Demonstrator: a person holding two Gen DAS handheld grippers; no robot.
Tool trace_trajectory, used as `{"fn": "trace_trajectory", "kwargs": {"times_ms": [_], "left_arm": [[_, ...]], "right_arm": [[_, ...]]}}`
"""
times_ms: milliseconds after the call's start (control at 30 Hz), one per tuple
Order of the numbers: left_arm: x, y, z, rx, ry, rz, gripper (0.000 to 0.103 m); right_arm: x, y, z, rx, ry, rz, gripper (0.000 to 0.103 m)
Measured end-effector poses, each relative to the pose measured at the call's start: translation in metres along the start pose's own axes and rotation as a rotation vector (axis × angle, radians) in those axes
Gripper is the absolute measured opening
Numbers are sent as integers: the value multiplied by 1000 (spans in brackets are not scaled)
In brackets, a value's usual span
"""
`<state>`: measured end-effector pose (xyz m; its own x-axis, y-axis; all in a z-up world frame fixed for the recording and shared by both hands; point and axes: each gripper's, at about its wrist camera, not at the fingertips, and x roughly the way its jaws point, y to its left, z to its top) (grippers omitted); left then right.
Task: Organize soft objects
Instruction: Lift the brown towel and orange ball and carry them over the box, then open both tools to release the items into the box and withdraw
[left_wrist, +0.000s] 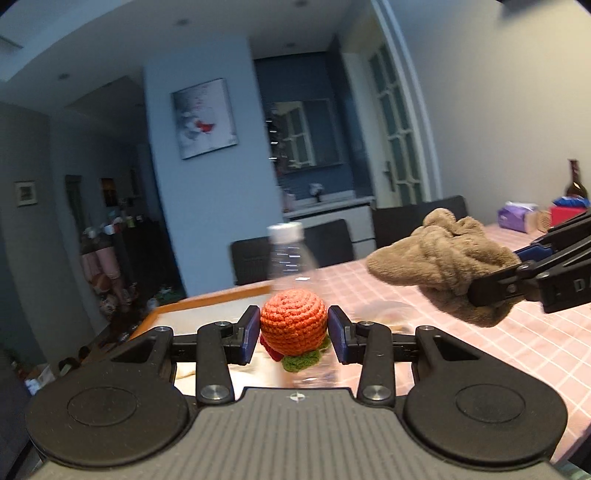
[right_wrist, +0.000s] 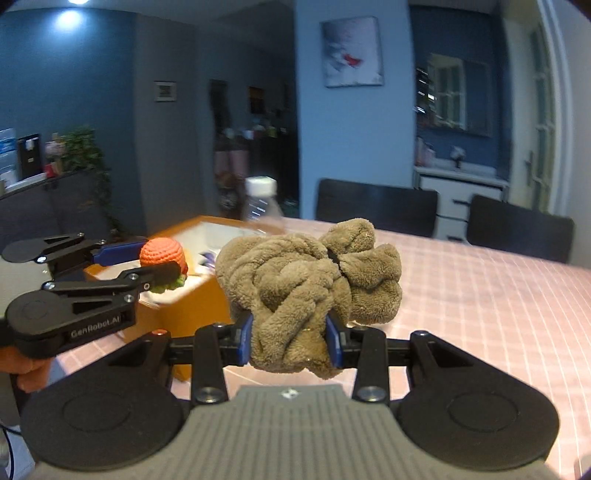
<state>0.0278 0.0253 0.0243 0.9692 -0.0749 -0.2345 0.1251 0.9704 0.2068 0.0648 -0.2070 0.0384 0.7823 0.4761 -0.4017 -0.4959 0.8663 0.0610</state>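
Clamped between the blue pads of the left gripper (left_wrist: 293, 334) sits an orange crocheted ball with a green and red knitted base (left_wrist: 293, 323), squeezed at its widest girth and carried above the orange-walled storage box (right_wrist: 192, 306). It looks light and springy, so a grip across the middle should hold, though too hard a pinch would deform the yarn. Beside it, to the box's right, the right gripper (right_wrist: 290, 341) is clenched on a brown plush towel knotted into a lump (right_wrist: 306, 273), held by its lower folds well above the pink checked tablecloth (right_wrist: 480, 295). That bundle is soft and floppy, and its loose lobes sag outward, so a hold deep in the knot seems safest. Just behind the box stands a clear plastic bottle with a white cap (left_wrist: 288, 254), blurred, which could be knocked when either load goes toward the box. Dark chairs (right_wrist: 376, 206) line the far edge, beyond the box.
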Motion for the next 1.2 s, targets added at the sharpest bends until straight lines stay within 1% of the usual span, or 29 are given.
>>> {"fn": "trace_trajectory", "kwargs": {"times_ms": [200,333,433,500,600,667,800,967,1100,1133,1167,1200], "left_arm": [[-2,57,5,-105,23,41,45],[0,86,9,-121,42,55,45],[5,100,10,-127,68,40,45],[11,108,11,-127,95,35,45],[18,116,6,-116,128,39,45],[23,119,2,-114,151,38,45],[30,132,-8,-125,192,12,45],[41,140,-15,-123,229,-16,45],[53,145,-17,-111,256,-44,45],[56,143,-18,-102,263,-48,45],[59,143,-18,-92,272,-54,45],[62,142,-20,-83,281,-59,45]], "right_arm": [[18,32,25,-106,-13,97,38],[41,55,41,-179,7,173,39],[69,67,54,-204,64,238,39],[92,75,62,-220,121,275,40],[130,85,71,-253,213,305,40],[153,92,77,-279,275,312,40],[195,109,83,-318,388,310,41],[231,123,83,-389,486,273,45],[248,128,79,-425,538,251,49],[250,126,78,-431,541,246,55],[253,126,79,-439,541,241,58],[252,126,80,-450,539,239,58]]}}
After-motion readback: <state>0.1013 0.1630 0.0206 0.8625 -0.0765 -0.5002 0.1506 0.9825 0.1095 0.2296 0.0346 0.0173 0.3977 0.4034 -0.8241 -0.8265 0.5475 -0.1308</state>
